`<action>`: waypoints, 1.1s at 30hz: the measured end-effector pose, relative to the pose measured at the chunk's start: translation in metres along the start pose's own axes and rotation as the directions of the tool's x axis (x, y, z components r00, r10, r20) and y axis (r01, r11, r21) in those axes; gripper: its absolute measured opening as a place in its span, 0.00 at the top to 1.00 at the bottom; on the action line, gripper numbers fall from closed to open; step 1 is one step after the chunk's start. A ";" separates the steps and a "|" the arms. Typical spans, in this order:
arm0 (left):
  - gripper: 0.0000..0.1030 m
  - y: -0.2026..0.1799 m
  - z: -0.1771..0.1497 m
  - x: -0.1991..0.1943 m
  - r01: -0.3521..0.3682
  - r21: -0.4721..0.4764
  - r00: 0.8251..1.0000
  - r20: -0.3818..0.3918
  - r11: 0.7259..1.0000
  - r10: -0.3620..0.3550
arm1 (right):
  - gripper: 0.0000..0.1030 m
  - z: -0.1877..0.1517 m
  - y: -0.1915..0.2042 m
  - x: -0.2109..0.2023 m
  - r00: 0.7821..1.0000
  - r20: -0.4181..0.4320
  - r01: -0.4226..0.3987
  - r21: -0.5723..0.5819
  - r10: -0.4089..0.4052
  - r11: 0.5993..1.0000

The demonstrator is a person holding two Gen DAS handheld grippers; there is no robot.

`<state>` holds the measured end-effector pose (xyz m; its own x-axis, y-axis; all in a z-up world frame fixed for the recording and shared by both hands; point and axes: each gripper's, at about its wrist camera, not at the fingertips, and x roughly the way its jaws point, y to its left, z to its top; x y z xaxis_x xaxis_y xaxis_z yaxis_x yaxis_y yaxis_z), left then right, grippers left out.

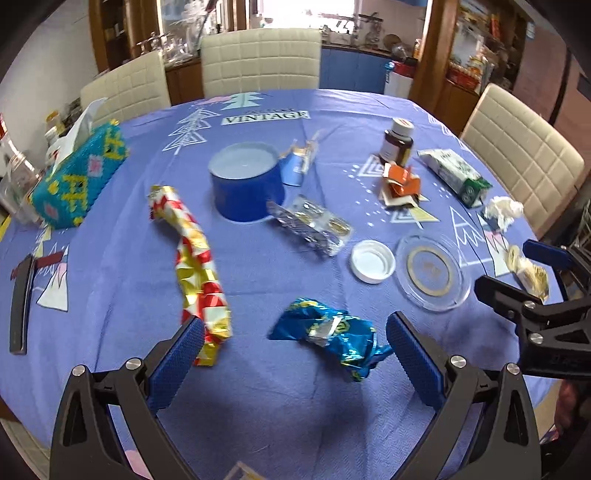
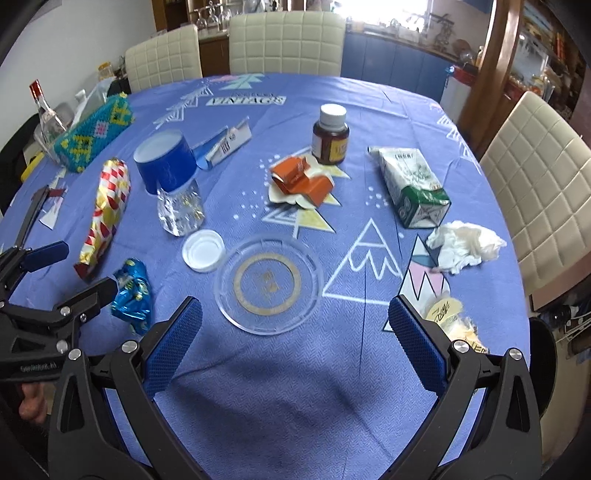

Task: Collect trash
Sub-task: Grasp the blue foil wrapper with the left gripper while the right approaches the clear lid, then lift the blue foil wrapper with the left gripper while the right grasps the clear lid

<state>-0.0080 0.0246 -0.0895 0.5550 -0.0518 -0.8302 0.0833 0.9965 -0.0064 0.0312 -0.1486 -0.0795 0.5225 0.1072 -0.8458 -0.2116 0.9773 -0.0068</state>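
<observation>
Tablecloth [image 1: 295, 406] w/ wrappers, both grippers wide apart.

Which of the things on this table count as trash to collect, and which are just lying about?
Trash: blue foil wrapper, red-and-gold wrapper, blister pack, crushed orange carton, green-and-white carton, crumpled tissue.

Lying about: tissue box, brown bottle, clear dish, white lid, blue tub.

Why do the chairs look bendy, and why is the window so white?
Left wrist view: the fisheye lens curves the chairs and darkens the corners; the window is overexposed. Right wrist view: same bend, the window is washed out, and a soft shadow lies on the tablecloth between the open fingers.
</observation>
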 end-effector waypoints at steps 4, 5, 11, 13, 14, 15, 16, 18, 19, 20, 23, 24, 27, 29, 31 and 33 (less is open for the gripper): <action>0.07 -0.016 -0.006 0.018 -0.024 0.027 0.999 -0.020 0.999 0.024 | 0.03 -0.003 -0.009 0.007 0.999 -0.018 0.030 0.030 -0.030 0.999; 0.07 -0.017 -0.006 0.021 -0.027 0.021 0.999 -0.026 0.999 0.027 | 0.03 -0.003 -0.011 0.007 0.999 -0.020 0.031 0.034 -0.031 0.999; 0.47 -0.019 -0.012 0.036 -0.055 -0.002 0.996 -0.067 0.998 0.055 | 0.03 -0.001 -0.009 0.014 1.000 -0.025 0.009 0.004 -0.009 1.000; 0.56 -0.014 -0.015 0.039 -0.050 -0.032 0.996 -0.076 0.998 0.048 | 0.03 0.001 -0.007 0.019 1.000 -0.030 -0.008 0.001 0.008 1.000; 0.61 -0.012 -0.015 0.039 -0.052 -0.038 0.996 -0.074 0.998 0.049 | 0.03 0.002 -0.006 0.022 0.999 -0.033 -0.023 0.003 0.023 1.000; 0.65 -0.010 -0.015 0.039 -0.056 -0.040 0.996 -0.070 0.998 0.053 | 0.03 0.003 -0.005 0.025 0.999 -0.035 -0.031 0.003 0.031 1.000; 0.66 -0.008 -0.015 0.038 -0.052 -0.042 0.996 -0.070 0.998 0.049 | 0.03 0.004 -0.004 0.027 0.999 -0.036 -0.037 0.002 0.037 0.999; 0.69 -0.005 -0.014 0.037 -0.058 -0.052 0.996 -0.066 0.997 0.054 | 0.03 0.006 -0.001 0.033 0.997 -0.043 -0.062 -0.006 0.061 0.998; 0.69 -0.003 -0.014 0.037 -0.070 -0.052 0.996 -0.061 0.996 0.067 | 0.03 0.007 0.002 0.036 0.996 -0.049 -0.075 -0.010 0.074 0.997; 0.70 -0.002 -0.013 0.036 -0.075 -0.053 0.996 -0.054 0.996 0.072 | 0.03 0.008 0.004 0.039 0.995 -0.055 -0.083 -0.014 0.082 0.996; 0.71 0.005 -0.008 0.033 -0.085 -0.060 0.996 -0.038 0.995 0.082 | 0.03 0.012 0.014 0.050 0.992 -0.070 -0.110 -0.030 0.107 0.993; 0.71 0.007 -0.006 0.033 -0.085 -0.062 0.996 -0.037 0.994 0.083 | 0.03 0.013 0.017 0.053 0.991 -0.077 -0.114 -0.037 0.110 0.993; 0.71 0.010 -0.002 0.033 -0.079 -0.058 0.996 -0.032 0.995 0.078 | 0.03 0.016 0.025 0.062 0.991 -0.093 -0.100 -0.059 0.094 0.993; 0.71 0.011 0.001 0.036 -0.074 -0.046 0.997 -0.030 0.996 0.073 | 0.03 0.018 0.029 0.066 0.994 -0.084 -0.076 -0.078 0.070 0.994; 0.71 0.010 0.002 0.038 -0.066 -0.034 0.997 -0.032 0.997 0.065 | 0.03 0.020 0.030 0.069 0.995 -0.082 -0.057 -0.086 0.050 0.995; 0.71 0.009 0.004 0.039 -0.062 -0.021 0.998 -0.030 0.998 0.062 | 0.03 0.022 0.027 0.072 0.996 -0.089 -0.025 -0.080 0.018 0.997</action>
<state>0.0181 0.0314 -0.1199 0.5338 0.0119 -0.8455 0.0315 0.9989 0.0339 0.0807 -0.1107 -0.1286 0.4434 0.1084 -0.8898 -0.2898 0.9567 -0.0279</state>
